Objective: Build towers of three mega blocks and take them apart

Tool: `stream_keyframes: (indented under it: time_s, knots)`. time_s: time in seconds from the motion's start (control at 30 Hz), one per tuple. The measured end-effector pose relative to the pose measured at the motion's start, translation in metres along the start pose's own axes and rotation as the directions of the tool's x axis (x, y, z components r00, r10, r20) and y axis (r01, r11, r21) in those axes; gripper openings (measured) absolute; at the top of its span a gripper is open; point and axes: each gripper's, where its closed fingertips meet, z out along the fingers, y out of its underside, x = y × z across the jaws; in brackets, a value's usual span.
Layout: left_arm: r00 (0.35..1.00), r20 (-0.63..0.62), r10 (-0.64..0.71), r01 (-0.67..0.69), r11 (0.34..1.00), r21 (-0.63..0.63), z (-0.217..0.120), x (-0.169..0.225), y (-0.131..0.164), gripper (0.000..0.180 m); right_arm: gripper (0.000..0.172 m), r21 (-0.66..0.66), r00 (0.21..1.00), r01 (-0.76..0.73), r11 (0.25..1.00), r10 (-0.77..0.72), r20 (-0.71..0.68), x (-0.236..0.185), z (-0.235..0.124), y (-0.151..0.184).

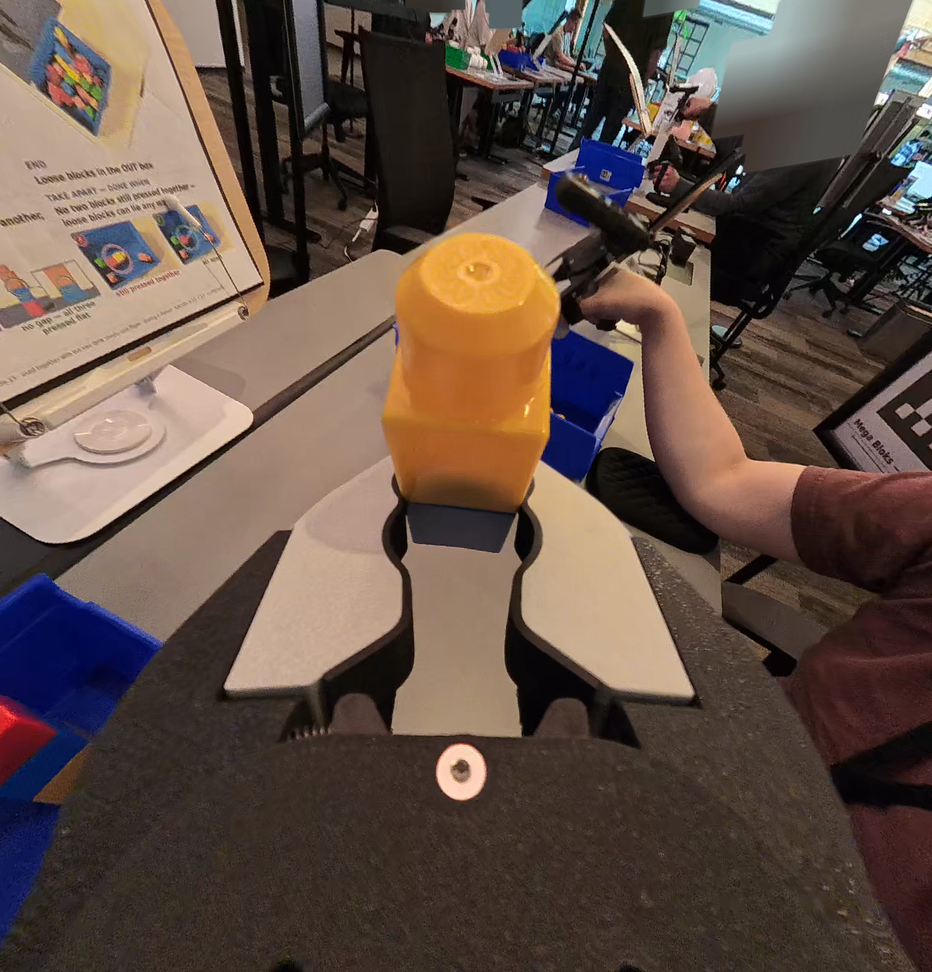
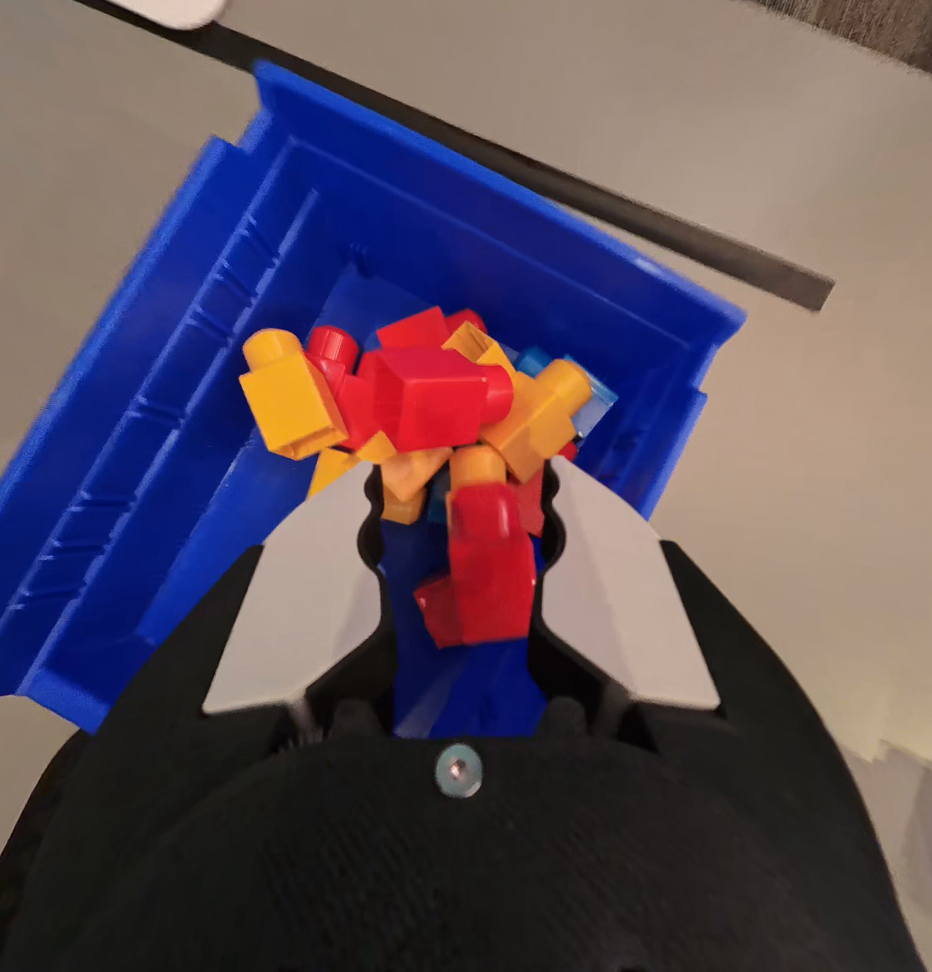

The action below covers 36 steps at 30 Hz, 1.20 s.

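- Holding a two-block stack, the left gripper (image 1: 461, 518) pinches the dark blue block (image 1: 457, 527) between its fingertips, with the yellow block (image 1: 466, 389) pressed on top, stud pointing away from the camera
- Hovering over the blue bin (image 2: 306, 221), the right gripper (image 2: 461, 518) has its jaws spread; a blurred red block (image 2: 482, 568) sits between the fingers, seemingly loose and dropping toward the pile of red, yellow and blue blocks (image 2: 427, 400)
- Judging by this, the tower is being taken apart: next the right gripper should come back and grip the yellow block squarely on its flat sides, not the round stud
- Pull straight along the stud axis while the left one keeps firm hold on the blue block; a slight rock may free the joint
- Bin walls stand close around the right fingers, so lift clear before swinging across
- Grey table (image 1: 274, 473) between the instruction board (image 1: 100, 221) and the bin offers open room; the arm (image 1: 684, 400) crosses the right side
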Motion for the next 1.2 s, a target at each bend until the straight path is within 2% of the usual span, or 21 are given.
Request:
stream_keyframes:
  time_s: [0.07, 0.13, 0.23, 0.3, 0.33, 0.4, 0.47, 0.53, 0.67, 0.7, 0.73, 0.8, 0.87, 0.93, 1.03, 1.1, 1.17, 1.2]
  knots:
    - [1.0, -0.025, -0.005, 0.004, 0.999, -0.033, 0.007, 0.005, 0.005, 0.038, 0.06, 0.11, 0.999, 0.038, 0.993, -0.039, 0.01, -0.016, -0.016, -0.025]
    - [0.995, -0.096, -0.024, 0.016, 0.996, -0.088, 0.022, 0.017, 0.014, 0.038, 0.064, 0.297, 0.988, 0.099, 0.95, -0.129, 0.084, -0.058, -0.039, -0.066]
    - [0.981, -0.192, -0.022, -0.01, 0.986, -0.164, 0.051, 0.035, 0.026, 0.038, 0.066, 0.612, 0.887, 0.114, 0.783, -0.358, 0.293, -0.164, -0.087, -0.124]
    - [0.972, -0.234, -0.017, -0.04, 0.971, -0.237, 0.066, 0.046, 0.038, 0.038, 0.065, 0.748, 0.757, -0.011, 0.663, -0.483, 0.44, -0.237, -0.119, -0.147]
    - [0.97, -0.243, -0.01, -0.057, 0.962, -0.267, 0.071, 0.049, 0.044, 0.038, 0.065, 0.773, 0.683, -0.094, 0.627, -0.525, 0.509, -0.269, -0.13, -0.153]
    - [0.967, -0.253, -0.006, -0.076, 0.947, -0.313, 0.079, 0.053, 0.053, 0.038, 0.065, 0.749, 0.537, -0.189, 0.635, -0.571, 0.621, -0.322, -0.135, -0.15]
    - [0.964, -0.264, -0.011, -0.08, 0.94, -0.332, 0.084, 0.056, 0.057, 0.038, 0.066, 0.716, 0.478, -0.177, 0.675, -0.577, 0.662, -0.354, -0.123, -0.143]
    - [0.964, -0.267, -0.011, -0.086, 0.933, -0.35, 0.086, 0.058, 0.061, 0.038, 0.068, 0.714, 0.483, -0.171, 0.679, -0.574, 0.661, -0.369, -0.113, -0.14]
    - [0.963, -0.271, -0.005, -0.101, 0.921, -0.376, 0.089, 0.059, 0.067, 0.038, 0.069, 0.644, 0.399, -0.091, 0.76, -0.564, 0.723, -0.392, -0.099, -0.122]
    - [0.962, -0.274, -0.006, -0.102, 0.921, -0.376, 0.089, 0.06, 0.067, 0.038, 0.061, 0.644, 0.4, -0.069, 0.762, -0.57, 0.717, -0.394, -0.096, -0.119]
    - [0.958, -0.287, -0.008, -0.106, 0.92, -0.378, 0.089, 0.062, 0.067, 0.038, 0.044, 0.649, 0.415, -0.053, 0.759, -0.574, 0.705, -0.394, -0.091, -0.119]
    - [0.959, -0.284, 0.009, -0.123, 0.914, -0.386, 0.088, 0.062, 0.07, 0.038, 0.037, 0.637, 0.406, -0.05, 0.77, -0.567, 0.717, -0.394, -0.088, -0.118]
    - [0.959, -0.283, 0.016, -0.123, 0.922, -0.367, 0.089, 0.062, 0.067, 0.042, 0.037, 0.632, 0.409, -0.081, 0.771, -0.553, 0.726, -0.39, -0.089, -0.121]
    - [0.954, -0.3, 0.001, -0.105, 0.937, -0.332, 0.09, 0.064, 0.061, 0.054, 0.037, 0.641, 0.424, -0.141, 0.754, -0.539, 0.727, -0.381, -0.092, -0.128]
    - [0.948, -0.317, -0.025, -0.07, 0.955, -0.287, 0.095, 0.063, 0.054, 0.055, 0.037, 0.625, 0.403, -0.246, 0.741, -0.508, 0.761, -0.37, -0.101, -0.137]
    - [0.945, -0.324, -0.04, -0.043, 0.968, -0.246, 0.102, 0.062, 0.048, 0.052, 0.037, 0.622, 0.407, -0.253, 0.741, -0.501, 0.763, -0.367, -0.099, -0.138]
    - [0.942, -0.332, -0.058, -0.014, 0.978, -0.21, 0.108, 0.06, 0.043, 0.038, 0.037, 0.628, 0.416, -0.269, 0.731, -0.5, 0.76, -0.365, -0.098, -0.14]
    - [0.939, -0.339, -0.062, -0.007, 0.98, -0.199, 0.111, 0.059, 0.042, 0.037, 0.036, 0.626, 0.423, -0.277, 0.729, -0.492, 0.761, -0.363, -0.097, -0.141]
